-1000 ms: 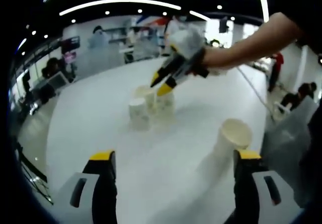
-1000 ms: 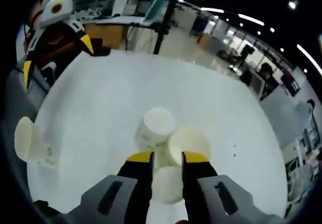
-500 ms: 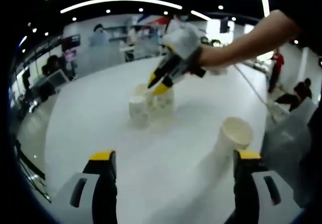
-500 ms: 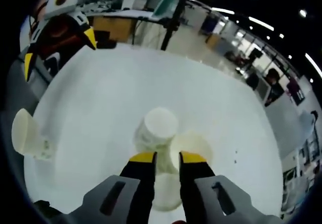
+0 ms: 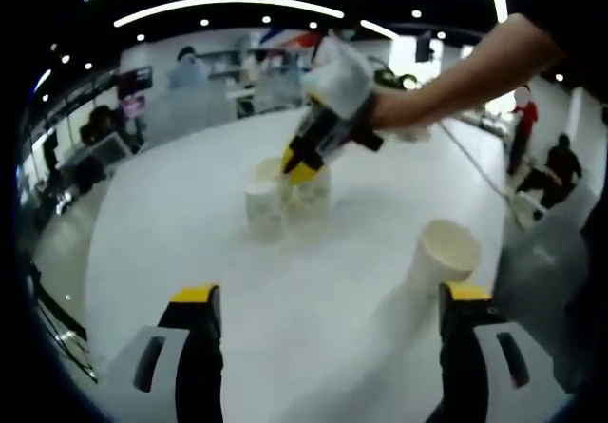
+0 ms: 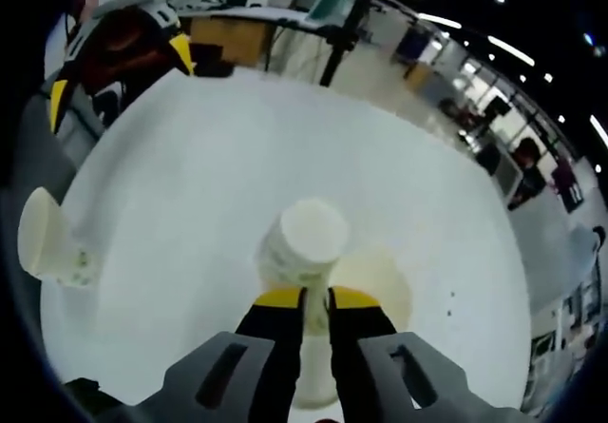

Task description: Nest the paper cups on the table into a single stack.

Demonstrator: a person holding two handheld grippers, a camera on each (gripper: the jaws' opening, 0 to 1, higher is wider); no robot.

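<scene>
Right gripper [image 6: 317, 298] fingers [image 6: 281, 299] nearly closed on a cup rim [image 6: 316, 347]; inverted cup [image 6: 302, 242] just beyond; lone cup [image 6: 43, 242] near table [image 6: 190, 166] edge.

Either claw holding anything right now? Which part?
Right claw is pinched on the rim wall of a paper cup in the cluster. Left claw is open, holding nothing.

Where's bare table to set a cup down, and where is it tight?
Bare table runs wide between the left gripper and the cup cluster, left of the lone cup. It is crowded at the cluster, where the right gripper has closed on a cup rim.
</scene>
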